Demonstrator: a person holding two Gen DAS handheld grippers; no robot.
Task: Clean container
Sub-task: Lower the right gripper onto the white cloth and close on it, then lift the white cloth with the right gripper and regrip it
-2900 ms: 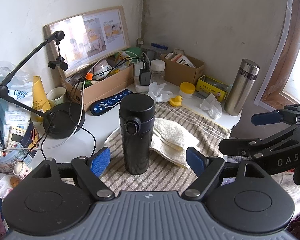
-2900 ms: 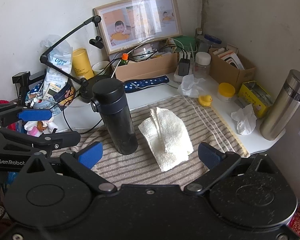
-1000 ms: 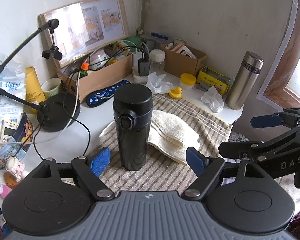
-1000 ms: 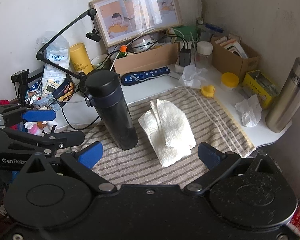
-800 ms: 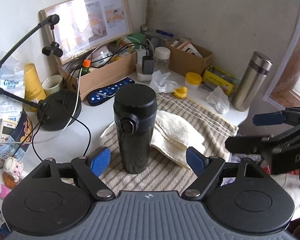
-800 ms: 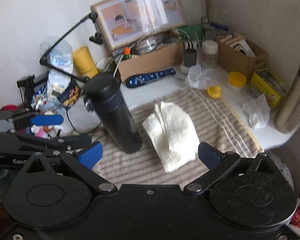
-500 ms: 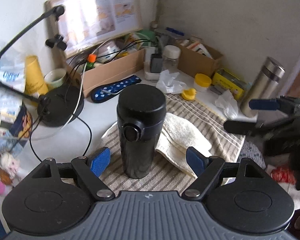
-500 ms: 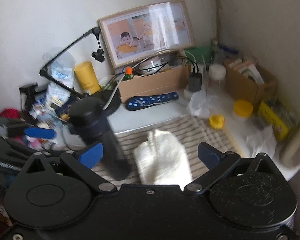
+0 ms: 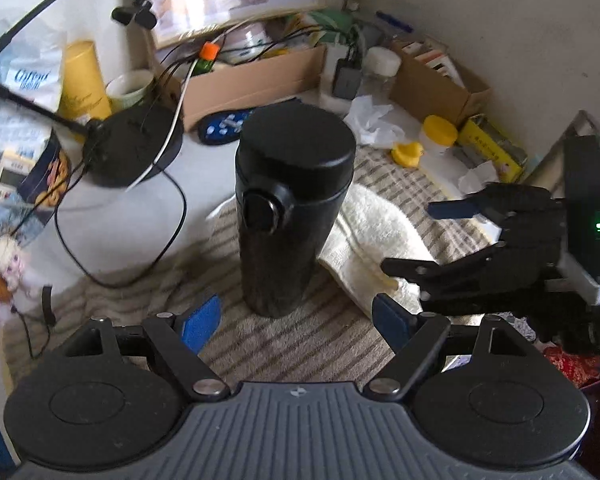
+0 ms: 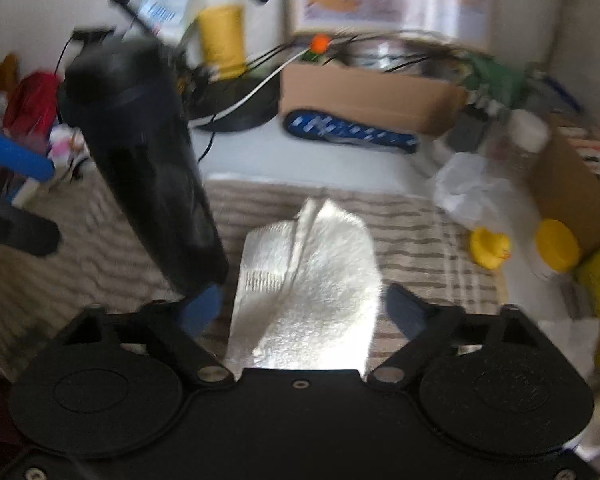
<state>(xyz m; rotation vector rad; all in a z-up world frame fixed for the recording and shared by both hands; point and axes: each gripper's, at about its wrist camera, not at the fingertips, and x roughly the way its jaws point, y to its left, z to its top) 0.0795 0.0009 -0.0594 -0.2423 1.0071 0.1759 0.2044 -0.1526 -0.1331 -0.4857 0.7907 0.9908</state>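
A tall black flask (image 9: 294, 208) with its lid on stands upright on a striped towel (image 9: 300, 344). My left gripper (image 9: 296, 320) is open just in front of its base, one blue pad on each side and apart from it. A folded white cloth (image 9: 374, 236) lies right of the flask. In the blurred right wrist view the flask (image 10: 148, 164) leans at the left and the white cloth (image 10: 308, 276) lies between the open fingers of my right gripper (image 10: 306, 308). That right gripper (image 9: 456, 240) also shows low over the cloth's right side in the left wrist view.
A black lamp base (image 9: 134, 148) with cables sits left of the towel. Cardboard boxes (image 9: 252, 80), a blue case (image 9: 228, 126), a yellow duck (image 9: 408, 154), a yellow-lidded jar (image 9: 440, 136) and crumpled tissue (image 9: 374, 122) crowd the back. A steel flask (image 9: 556, 156) is partly hidden behind the right gripper.
Both grippers have moved forward and down toward the towel. The right gripper swung in over the white cloth, and its view is now blurred. The flask and cloth have not moved.
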